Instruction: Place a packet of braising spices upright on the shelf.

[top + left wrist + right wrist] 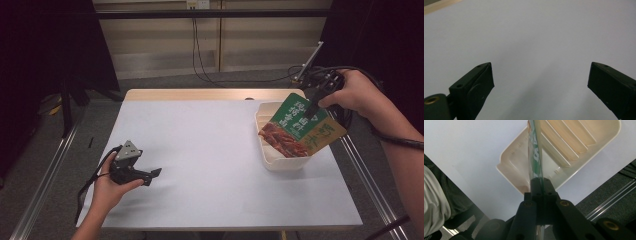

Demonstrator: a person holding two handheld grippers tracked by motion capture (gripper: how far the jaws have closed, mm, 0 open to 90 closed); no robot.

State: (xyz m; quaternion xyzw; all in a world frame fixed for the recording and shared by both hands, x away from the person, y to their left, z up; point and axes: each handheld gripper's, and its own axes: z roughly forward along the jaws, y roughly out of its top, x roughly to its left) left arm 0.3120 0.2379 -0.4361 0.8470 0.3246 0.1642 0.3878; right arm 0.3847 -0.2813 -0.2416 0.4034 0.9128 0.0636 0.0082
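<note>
Snack packet (296,129): green and yellow, flat, hangs over cream slotted tray (280,162) at worktop (210,150) right side. Right gripper (314,106) clamped on top edge. Likely light, thin, floppy, slick; grip near edge seam. Left gripper (155,173) jaws apart, idle.

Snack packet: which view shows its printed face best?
The high view: the snack packet faces the camera above the tray, held by the right tongs. The right gripper view shows it edge-on; the left gripper view shows bare table.
</note>
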